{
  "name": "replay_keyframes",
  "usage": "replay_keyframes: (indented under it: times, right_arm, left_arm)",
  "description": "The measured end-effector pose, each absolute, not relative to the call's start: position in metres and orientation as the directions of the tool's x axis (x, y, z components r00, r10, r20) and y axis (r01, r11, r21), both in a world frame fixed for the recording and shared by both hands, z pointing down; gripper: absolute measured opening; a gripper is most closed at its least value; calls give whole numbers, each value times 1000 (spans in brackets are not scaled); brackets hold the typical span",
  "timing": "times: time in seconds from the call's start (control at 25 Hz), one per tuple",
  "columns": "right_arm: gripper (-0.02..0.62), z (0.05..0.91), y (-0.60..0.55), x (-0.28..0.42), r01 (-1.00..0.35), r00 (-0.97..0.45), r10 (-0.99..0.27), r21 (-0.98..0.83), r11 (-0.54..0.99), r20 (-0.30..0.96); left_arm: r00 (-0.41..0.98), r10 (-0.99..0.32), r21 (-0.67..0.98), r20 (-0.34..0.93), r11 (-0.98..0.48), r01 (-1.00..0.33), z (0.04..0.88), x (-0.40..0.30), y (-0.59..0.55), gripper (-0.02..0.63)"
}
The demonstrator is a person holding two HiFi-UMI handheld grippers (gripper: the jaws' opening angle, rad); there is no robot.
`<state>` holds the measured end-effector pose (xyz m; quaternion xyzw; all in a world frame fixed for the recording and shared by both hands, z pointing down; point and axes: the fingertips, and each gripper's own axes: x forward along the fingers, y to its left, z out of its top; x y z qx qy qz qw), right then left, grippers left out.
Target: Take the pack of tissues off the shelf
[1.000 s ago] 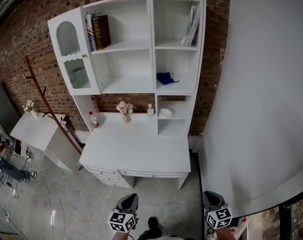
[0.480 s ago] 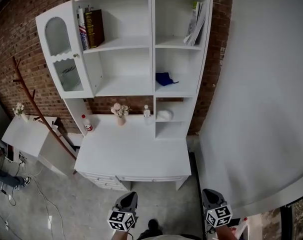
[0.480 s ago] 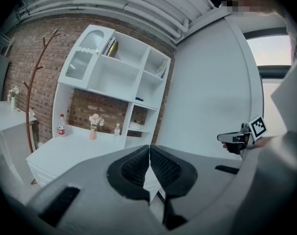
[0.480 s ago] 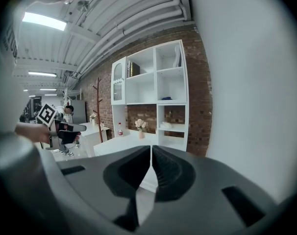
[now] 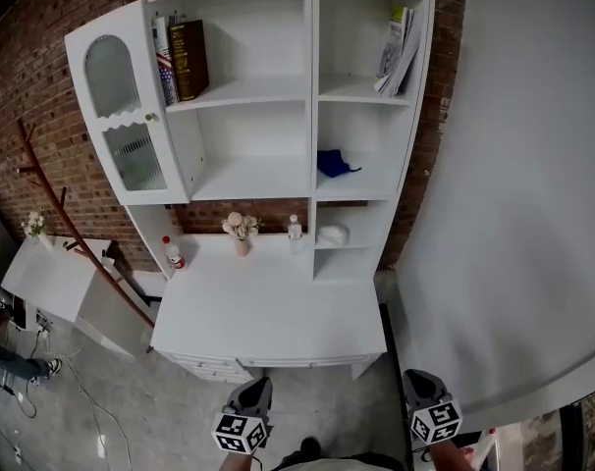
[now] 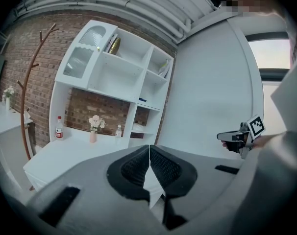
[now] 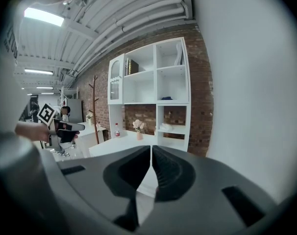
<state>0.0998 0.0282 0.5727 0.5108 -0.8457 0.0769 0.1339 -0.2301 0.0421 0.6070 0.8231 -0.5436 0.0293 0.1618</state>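
Note:
The pack of tissues (image 5: 331, 235) is a soft white bundle on the lowest right shelf of the white hutch (image 5: 310, 116), just above the desk top (image 5: 268, 302). It also shows in the left gripper view (image 6: 138, 127) and the right gripper view (image 7: 166, 126). Both grippers are held low, well short of the desk. My left gripper (image 5: 253, 392) is shut with nothing in it (image 6: 149, 148). My right gripper (image 5: 421, 386) is also shut and empty (image 7: 151, 148).
A blue cloth (image 5: 333, 162) lies one shelf above the tissues. On the desk stand a flower vase (image 5: 241, 235), a small bottle (image 5: 295, 230) and a red-capped bottle (image 5: 173, 253). The hutch's glass door (image 5: 121, 106) hangs open. A white wall (image 5: 513, 184) runs along the right; a coat rack (image 5: 77, 229) stands left.
The head view has shifted slightly and the hutch now looks a little larger and more to the right. Both grippers stay low and shut.

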Motion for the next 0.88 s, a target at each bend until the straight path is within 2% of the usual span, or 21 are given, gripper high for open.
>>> replay_keyframes:
  times: [0.32, 0.88]
  right_arm:
    - [31, 573, 21, 81, -887, -436, -846, 15, 462, 306]
    - [31, 574, 3, 90, -897, -417, -853, 6, 441, 313]
  left_arm:
    - [429, -876, 243, 221, -376, -894, 610, -244, 28, 26]
    - [438, -869, 252, 229, -382, -889, 614, -239, 10, 26]
